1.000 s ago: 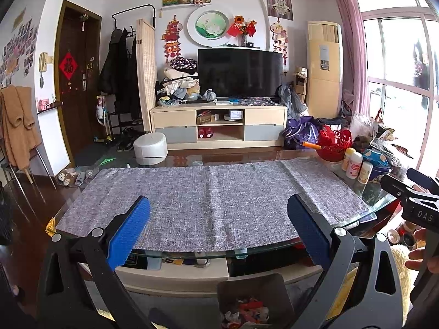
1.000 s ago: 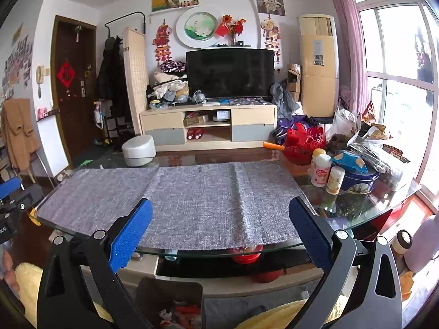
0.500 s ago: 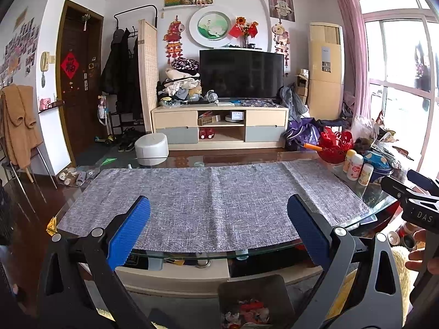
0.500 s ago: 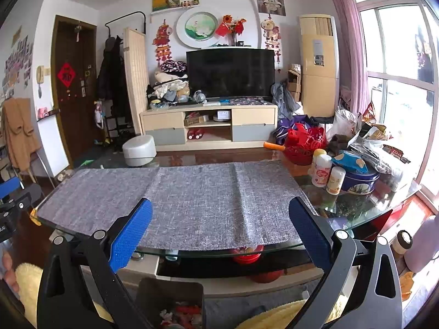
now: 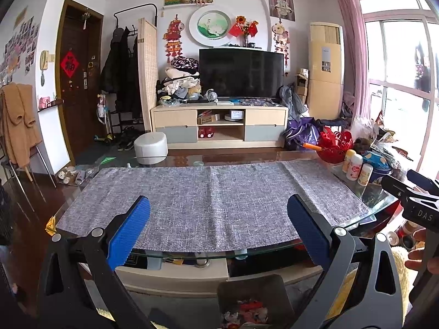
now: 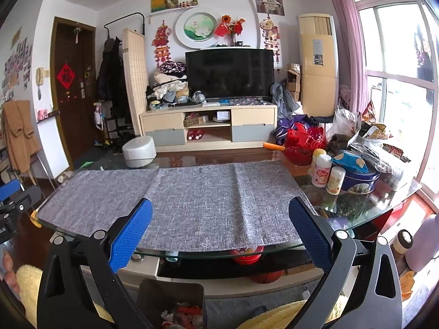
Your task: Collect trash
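Jaws wide on two grippers, left gripper (image 5: 218,229), right gripper (image 6: 219,230), one trash bin (image 5: 253,296)

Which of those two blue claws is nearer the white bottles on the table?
Right. The right gripper has the white bottles just ahead to its right; from the left gripper they sit farther off, beyond the grey cloth.

Bright living room: daylight through the big window (image 5: 397,87), pink curtain (image 5: 354,54), dark television (image 5: 241,72) on its wooden cabinet (image 5: 219,126), brown door (image 5: 74,82) left.
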`<state>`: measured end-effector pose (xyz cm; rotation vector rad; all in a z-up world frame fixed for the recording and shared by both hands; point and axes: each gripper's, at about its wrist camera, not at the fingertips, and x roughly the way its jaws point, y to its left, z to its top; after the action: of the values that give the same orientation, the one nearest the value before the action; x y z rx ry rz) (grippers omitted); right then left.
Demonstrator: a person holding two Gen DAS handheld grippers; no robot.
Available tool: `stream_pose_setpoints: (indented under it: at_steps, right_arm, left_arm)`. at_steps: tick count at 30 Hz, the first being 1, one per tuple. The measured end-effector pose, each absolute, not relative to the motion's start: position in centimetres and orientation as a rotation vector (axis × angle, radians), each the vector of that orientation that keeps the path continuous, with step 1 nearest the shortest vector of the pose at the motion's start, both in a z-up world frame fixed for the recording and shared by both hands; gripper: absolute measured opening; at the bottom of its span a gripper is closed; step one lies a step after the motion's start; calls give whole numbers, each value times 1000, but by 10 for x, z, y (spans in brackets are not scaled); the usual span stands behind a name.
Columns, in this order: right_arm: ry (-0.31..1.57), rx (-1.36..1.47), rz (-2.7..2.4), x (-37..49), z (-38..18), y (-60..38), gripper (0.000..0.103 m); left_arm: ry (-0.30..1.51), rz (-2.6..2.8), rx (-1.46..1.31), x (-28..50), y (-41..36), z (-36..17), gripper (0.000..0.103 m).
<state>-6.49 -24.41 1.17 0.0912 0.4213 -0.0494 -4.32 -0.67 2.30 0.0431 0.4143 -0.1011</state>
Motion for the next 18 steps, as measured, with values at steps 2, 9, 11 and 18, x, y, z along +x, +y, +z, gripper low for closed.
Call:
stream_pose_setpoints:
  at_steps: [2, 9, 11, 18]
  right_arm:
    - [421, 91, -49, -65, 12, -244, 100]
    - [423, 94, -54, -65, 12, -244, 100]
    - [424, 94, -53, -65, 12, -244, 100]
    - [432, 100, -49, -66, 8, -242, 100]
  left_arm:
    - [421, -108, 39, -42, -5, 24, 95]
    - [422, -113, 43, -41, -9, 20, 95]
    - [419, -122, 34, -42, -9, 20, 95]
    - [407, -109, 45, -47, -13, 17, 94]
